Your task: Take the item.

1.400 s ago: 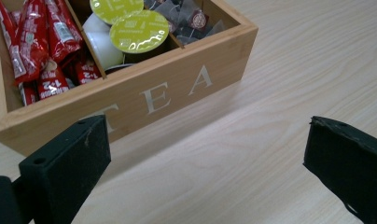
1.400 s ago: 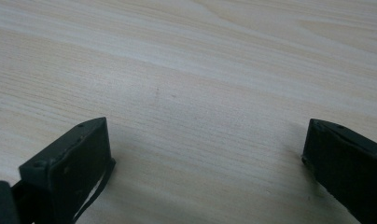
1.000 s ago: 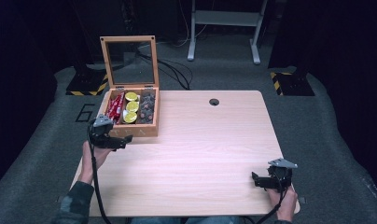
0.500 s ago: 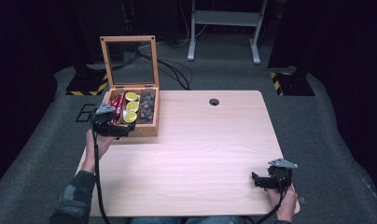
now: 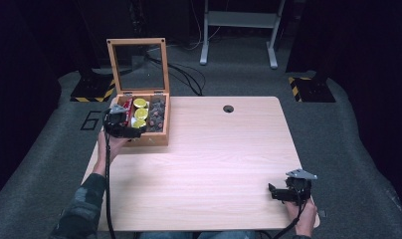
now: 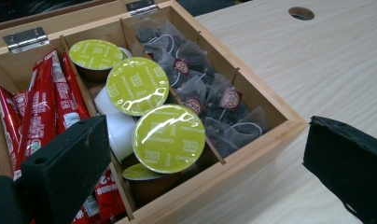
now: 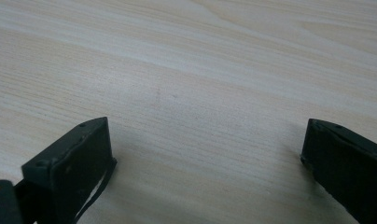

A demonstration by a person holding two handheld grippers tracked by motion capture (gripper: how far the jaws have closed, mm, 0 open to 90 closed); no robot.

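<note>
Standing at the near side, I see a light wooden table (image 5: pixel 209 154) with a small round hole (image 5: pixel 228 108) near its far edge. At the far left corner sits a wooden box (image 5: pixel 154 137) with its glass lid (image 5: pixel 138 67) raised upright. The box has three compartments side by side. The left one holds red sachets (image 6: pixel 42 109), too many and too overlapped to count well. The middle one holds four capsules with green foil tops (image 6: pixel 168 137), and a white capsule body (image 6: pixel 114 126) lies beside them. The right one holds dark tea bags (image 6: pixel 200 98) in a pile; I cannot count them exactly.

The person's left forearm reaches from the near left edge up to the box, and the hand holds the left gripper (image 5: pixel 123 125) at the box's near left corner. Its jaws are spread wide, one over the sachets and the other past the near wall of the box, and they pinch nothing.

The right hand (image 5: pixel 301 216) rests at the near right corner of the table. The right gripper (image 5: pixel 284 191) there points to the left, low over the bare wood, with jaws spread wide and nothing between them.
</note>
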